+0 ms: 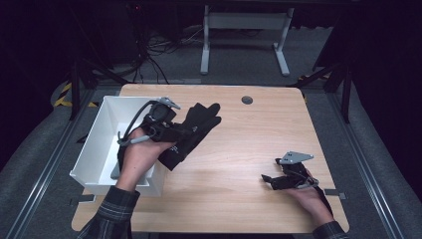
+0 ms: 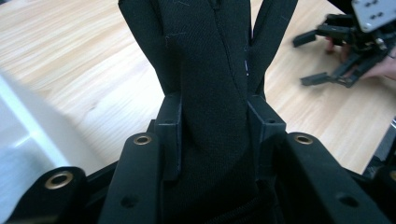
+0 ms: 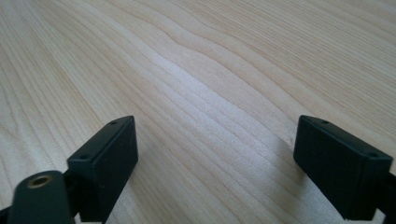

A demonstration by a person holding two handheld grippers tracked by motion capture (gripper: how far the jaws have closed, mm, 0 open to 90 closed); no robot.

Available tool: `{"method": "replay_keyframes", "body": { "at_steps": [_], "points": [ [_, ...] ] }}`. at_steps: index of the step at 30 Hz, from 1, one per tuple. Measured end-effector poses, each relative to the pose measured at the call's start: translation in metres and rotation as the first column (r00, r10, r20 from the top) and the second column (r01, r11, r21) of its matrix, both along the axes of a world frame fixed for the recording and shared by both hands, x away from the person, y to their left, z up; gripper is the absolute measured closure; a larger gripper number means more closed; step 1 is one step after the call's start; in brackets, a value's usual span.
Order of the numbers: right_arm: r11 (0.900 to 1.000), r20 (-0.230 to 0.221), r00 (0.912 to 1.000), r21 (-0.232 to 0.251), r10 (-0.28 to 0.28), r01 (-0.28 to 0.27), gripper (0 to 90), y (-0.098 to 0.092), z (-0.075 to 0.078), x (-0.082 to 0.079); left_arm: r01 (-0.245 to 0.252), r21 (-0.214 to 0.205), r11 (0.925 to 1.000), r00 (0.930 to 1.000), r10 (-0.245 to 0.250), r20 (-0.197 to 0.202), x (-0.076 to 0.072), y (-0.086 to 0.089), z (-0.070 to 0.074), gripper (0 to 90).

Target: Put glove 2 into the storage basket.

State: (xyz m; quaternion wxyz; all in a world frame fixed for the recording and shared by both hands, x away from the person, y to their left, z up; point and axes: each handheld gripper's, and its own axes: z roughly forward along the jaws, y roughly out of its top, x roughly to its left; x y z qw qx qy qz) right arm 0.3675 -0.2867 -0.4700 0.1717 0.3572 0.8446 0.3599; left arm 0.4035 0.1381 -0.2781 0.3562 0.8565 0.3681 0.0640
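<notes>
Wooden table (image 1: 234, 149), white bin (image 1: 102, 132) at left edge. Black glove (image 1: 196, 127) held just right of bin, long axis running far-right from left gripper (image 2: 214, 126), fingers (image 2: 170, 121) clamped on cuff end. Right gripper (image 1: 273, 180) resting near right, well apart, fingers (image 3: 109, 161) spread wide, holding nothing.

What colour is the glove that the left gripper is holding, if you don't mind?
The glove is black, clearest in the left gripper view.
</notes>
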Motion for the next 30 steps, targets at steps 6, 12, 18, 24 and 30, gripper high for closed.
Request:
{"method": "replay_keyframes", "body": {
  "at_steps": [6,12,18,24,30],
  "points": [
    [0.9997,-0.007,0.9998,-0.014,-0.019,0.019,6.7,0.0,0.0,0.001,-0.086,0.001,0.9963,0.9963,0.086,0.0,0.0,0.034,0.002,63.8],
    [0.9998,-0.01,0.9998,-0.011,-0.019,0.019,6.8,0.0,0.0,0.001,-0.184,0.002,0.9828,0.9828,0.184,-0.014,0.002,0.069,-0.003,63.8],
    [0.9998,-0.011,0.9998,-0.01,-0.017,0.017,6.8,0.0,0.0,0.001,-0.275,-0.002,0.9615,0.9606,0.274,-0.044,0.007,0.101,-0.016,63.7],
    [0.9998,-0.012,0.9998,-0.011,-0.018,0.018,6.7,0.0,0.0,0.001,-0.334,0.018,0.9426,0.9395,0.334,-0.077,0.01,0.115,-0.034,63.6],
    [0.9998,-0.012,0.9998,-0.011,-0.017,0.017,6.9,0.0,0.0,0.001,-0.369,0.036,0.9288,0.9215,0.37,-0.117,0.015,0.12,-0.058,63.3]
  ]
}}
